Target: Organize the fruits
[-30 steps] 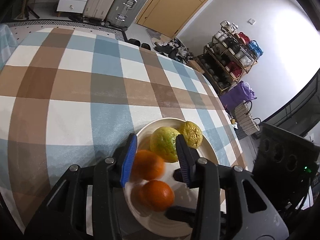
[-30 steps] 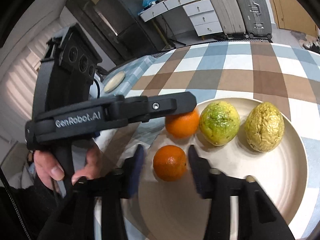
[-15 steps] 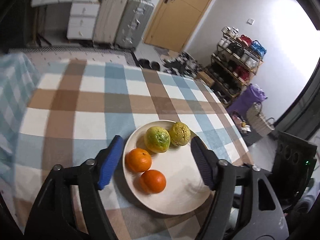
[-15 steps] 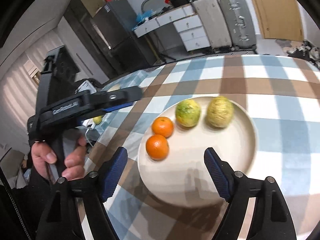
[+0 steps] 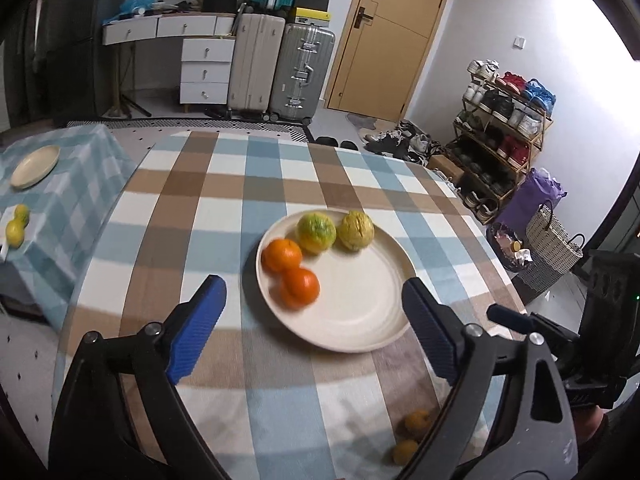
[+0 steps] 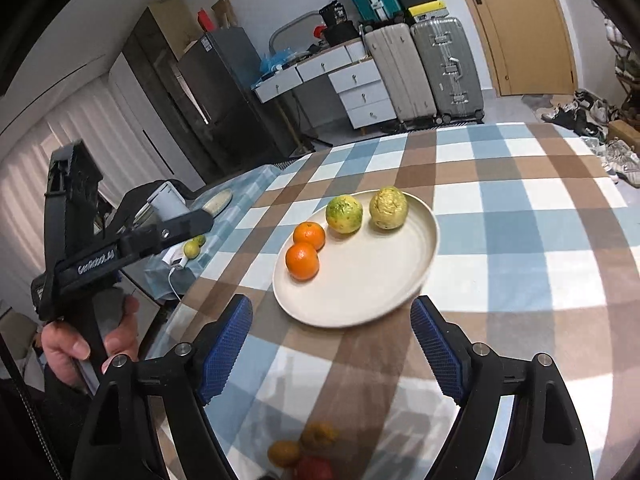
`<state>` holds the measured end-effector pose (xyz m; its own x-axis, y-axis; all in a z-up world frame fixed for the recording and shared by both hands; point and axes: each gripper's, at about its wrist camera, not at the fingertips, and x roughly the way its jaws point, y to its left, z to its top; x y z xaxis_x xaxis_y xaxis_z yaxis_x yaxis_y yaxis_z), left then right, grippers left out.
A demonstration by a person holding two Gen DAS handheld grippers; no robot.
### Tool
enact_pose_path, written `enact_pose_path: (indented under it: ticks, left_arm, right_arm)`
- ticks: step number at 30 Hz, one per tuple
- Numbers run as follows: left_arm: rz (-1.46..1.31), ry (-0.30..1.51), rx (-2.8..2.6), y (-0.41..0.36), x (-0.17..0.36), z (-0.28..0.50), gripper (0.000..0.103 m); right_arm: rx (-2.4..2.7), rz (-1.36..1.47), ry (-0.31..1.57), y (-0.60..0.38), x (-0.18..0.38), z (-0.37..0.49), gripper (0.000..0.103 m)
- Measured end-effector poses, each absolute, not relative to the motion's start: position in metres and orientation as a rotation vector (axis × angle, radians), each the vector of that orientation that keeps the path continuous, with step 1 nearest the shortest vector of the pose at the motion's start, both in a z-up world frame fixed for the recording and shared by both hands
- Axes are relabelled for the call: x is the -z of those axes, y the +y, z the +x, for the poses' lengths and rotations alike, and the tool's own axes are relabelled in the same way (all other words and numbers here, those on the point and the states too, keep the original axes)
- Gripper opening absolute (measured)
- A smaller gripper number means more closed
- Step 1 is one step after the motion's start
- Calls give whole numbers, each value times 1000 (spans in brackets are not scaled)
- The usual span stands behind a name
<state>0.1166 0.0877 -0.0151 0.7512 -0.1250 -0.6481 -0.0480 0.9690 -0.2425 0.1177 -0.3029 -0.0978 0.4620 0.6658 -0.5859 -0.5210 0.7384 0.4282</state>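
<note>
A cream plate [image 5: 360, 300] [image 6: 360, 280] sits on the checked tablecloth [image 5: 224, 200]. On its left part lie two oranges [image 5: 281, 255] [image 6: 302, 261], a green-yellow fruit [image 5: 316, 230] [image 6: 344, 214] and a wrinkled yellow fruit [image 5: 355, 230] [image 6: 388, 207]. My left gripper [image 5: 314, 284] hangs above and short of the plate, its jaws opening with nothing between them. My right gripper [image 6: 331, 306] is likewise back from the plate, jaws opening and empty. In the right wrist view, a hand [image 6: 80, 344] holds the left gripper at the left edge.
Small orange fruits [image 5: 416, 424] [image 6: 318, 436] lie near the table's front edge, under the grippers. A lower side table on the left carries a second plate [image 5: 35, 166] and two yellow fruits [image 5: 16, 226]. Suitcases, drawers and a shoe rack stand beyond the table.
Both grippers let go of the oranges, opened wide and pulled back and up from the plate. The two oranges now rest on the plate.
</note>
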Motion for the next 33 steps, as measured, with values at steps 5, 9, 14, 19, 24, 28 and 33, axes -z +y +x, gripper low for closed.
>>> enact_pose_path:
  ticks: [5, 9, 14, 19, 24, 28, 33]
  left_arm:
    - [-237, 702, 26, 77, 14, 82, 100]
    - [-222, 693, 30, 64, 13, 61, 102]
    - [-199, 678, 8, 51, 14, 38, 102]
    - [-178, 694, 25, 38, 22, 18, 102]
    - [-186, 726, 52, 30, 34, 8, 102]
    - [-201, 759, 137, 22, 49, -1, 102]
    - [-165, 801, 183, 9, 69, -13, 102]
  right_arm:
    - [-722, 206, 777, -319, 97, 96, 89]
    - [-716, 194, 758, -328, 95, 81, 91]
    - [-695, 193, 727, -340, 93, 60, 98]
    - [-672, 179, 703, -350, 92, 41, 100]
    - [-662, 160, 694, -357, 94, 24, 103]
    - [-654, 135, 701, -358, 99, 12, 103]
    - [-634, 110, 688, -361, 104, -2, 103]
